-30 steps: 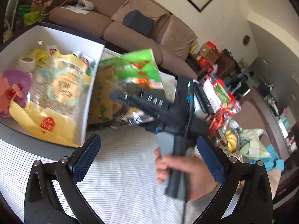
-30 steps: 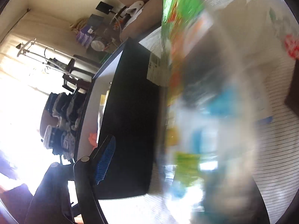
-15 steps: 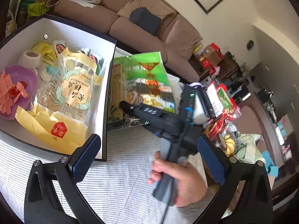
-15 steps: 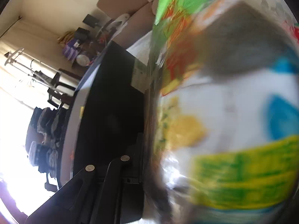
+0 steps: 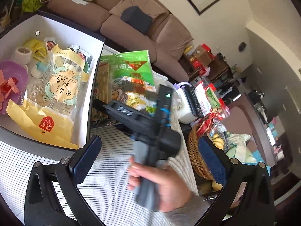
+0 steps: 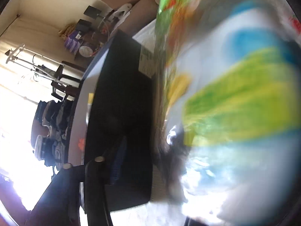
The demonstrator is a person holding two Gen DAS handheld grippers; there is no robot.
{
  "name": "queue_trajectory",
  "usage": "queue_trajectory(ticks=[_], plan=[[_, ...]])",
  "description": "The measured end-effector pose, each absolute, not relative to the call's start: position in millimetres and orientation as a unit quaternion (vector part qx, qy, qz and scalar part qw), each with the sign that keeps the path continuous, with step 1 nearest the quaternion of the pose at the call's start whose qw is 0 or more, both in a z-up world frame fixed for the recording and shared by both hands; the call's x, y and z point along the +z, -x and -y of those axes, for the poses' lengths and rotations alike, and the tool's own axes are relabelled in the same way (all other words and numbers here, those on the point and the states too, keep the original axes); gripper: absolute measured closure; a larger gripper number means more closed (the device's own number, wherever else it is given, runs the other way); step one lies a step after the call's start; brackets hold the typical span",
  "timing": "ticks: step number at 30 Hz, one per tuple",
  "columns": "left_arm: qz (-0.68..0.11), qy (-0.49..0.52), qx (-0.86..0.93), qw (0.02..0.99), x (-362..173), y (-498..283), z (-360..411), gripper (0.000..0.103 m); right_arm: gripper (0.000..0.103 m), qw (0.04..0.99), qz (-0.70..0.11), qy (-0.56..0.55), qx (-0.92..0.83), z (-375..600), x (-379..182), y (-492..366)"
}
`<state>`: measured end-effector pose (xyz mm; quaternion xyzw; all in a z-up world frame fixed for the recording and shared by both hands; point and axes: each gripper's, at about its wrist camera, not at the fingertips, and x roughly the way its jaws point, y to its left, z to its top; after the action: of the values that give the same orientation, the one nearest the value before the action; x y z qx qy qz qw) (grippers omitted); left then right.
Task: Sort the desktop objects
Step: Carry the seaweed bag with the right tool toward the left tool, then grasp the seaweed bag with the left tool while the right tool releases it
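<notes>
Beside the box, right tongs gripping upright seaweed packet, long axis vertical; left tongs open.

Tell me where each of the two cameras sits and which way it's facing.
Left wrist: on the open left gripper, looking over the striped tablecloth at the white-lined storage box; shows its two blue-padded fingers and the person's right hand.
Right wrist: on the right gripper, facing the box's black outer wall; one finger shows.
Shared: the green seaweed packet, held by the right gripper, and the box.
</notes>
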<state>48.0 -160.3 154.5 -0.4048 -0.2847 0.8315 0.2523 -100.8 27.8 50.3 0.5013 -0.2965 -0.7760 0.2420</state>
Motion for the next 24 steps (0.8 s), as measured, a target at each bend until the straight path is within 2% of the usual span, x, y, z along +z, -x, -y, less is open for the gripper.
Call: queue_trajectory(ticks=[2,3,5,6,14,21,24], plan=[[0.29,0.405,0.831,0.248,155,-45,167,0.0,0.051,0.22,0.319,-0.475,-0.791,-21,45,107],[0.293,0.405,0.83,0.246,154,-44,171,0.0,0.055,0.207,0.337,-0.463,-0.794,-21,42,111],[0.303,0.404,0.828,0.244,153,-40,177,0.0,0.088,0.171,0.365,-0.455,-0.794,-26,35,118],[0.308,0.404,0.826,0.244,152,-37,180,0.0,0.09,0.165,0.381,-0.454,-0.788,-28,31,121],[0.307,0.408,0.82,0.257,150,-35,178,0.0,0.092,0.263,0.562,-0.391,-0.68,-80,15,110],[0.304,0.42,0.808,0.281,145,-42,157,0.0,0.092,0.305,0.591,-0.357,-0.656,-112,48,79],[0.313,0.431,0.787,0.313,139,-46,138,0.0,0.092,0.315,0.579,-0.352,-0.664,-127,66,58]])
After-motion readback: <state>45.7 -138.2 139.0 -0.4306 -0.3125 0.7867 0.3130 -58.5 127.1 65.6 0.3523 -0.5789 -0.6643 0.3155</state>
